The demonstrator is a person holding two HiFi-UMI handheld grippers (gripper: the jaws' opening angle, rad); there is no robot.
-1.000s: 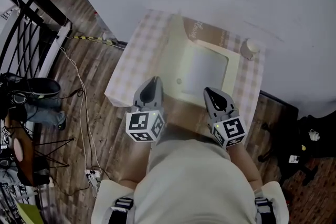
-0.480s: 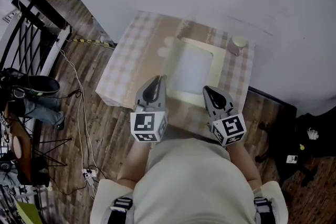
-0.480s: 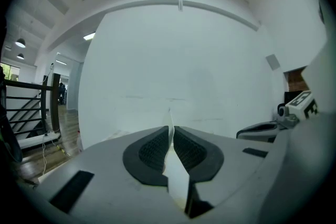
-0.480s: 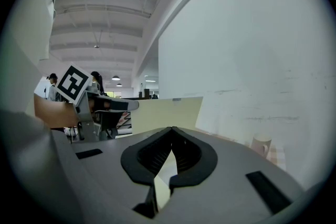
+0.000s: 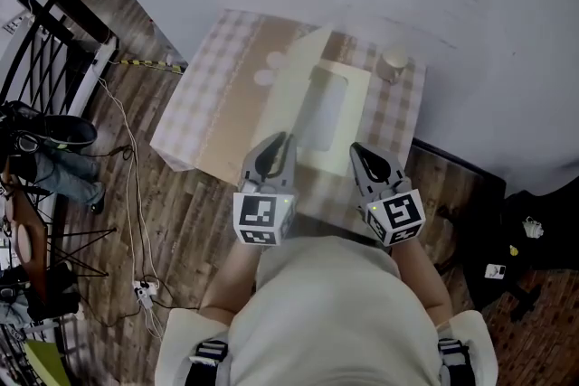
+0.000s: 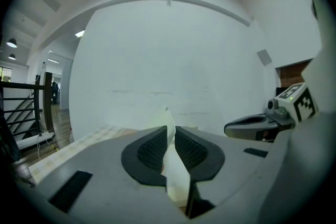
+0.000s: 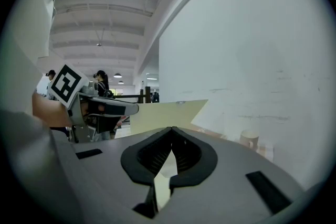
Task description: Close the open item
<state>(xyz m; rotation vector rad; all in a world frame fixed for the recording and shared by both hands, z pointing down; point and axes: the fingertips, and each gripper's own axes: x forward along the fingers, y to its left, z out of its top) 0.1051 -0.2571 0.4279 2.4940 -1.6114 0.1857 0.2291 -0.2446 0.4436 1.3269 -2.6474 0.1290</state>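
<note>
A cream box lid [image 5: 318, 108] with a clear window stands tilted up over the brown cardboard box [image 5: 240, 127] on the checked tablecloth [image 5: 190, 117]. My left gripper [image 5: 275, 151] has the lid's near edge between its jaws. In the left gripper view the cream sheet [image 6: 173, 165] runs between the pads of that gripper [image 6: 170, 131], and the jaws are opening. My right gripper [image 5: 364, 158] holds the same edge further right. In the right gripper view its jaws [image 7: 171, 131] meet at the tips, with the cream lid [image 7: 163, 113] rising beyond.
A pale cup [image 5: 393, 61] stands at the table's far right corner, close to the white wall. A black railing [image 5: 45, 59], cables [image 5: 136, 185] and shoes [image 5: 54, 131] are on the wooden floor at the left. Dark objects [image 5: 516, 240] lie on the floor at the right.
The lid, which lay flat and open, has swung up and to the left with both grippers on its near edge. The table has shifted left in the view.
</note>
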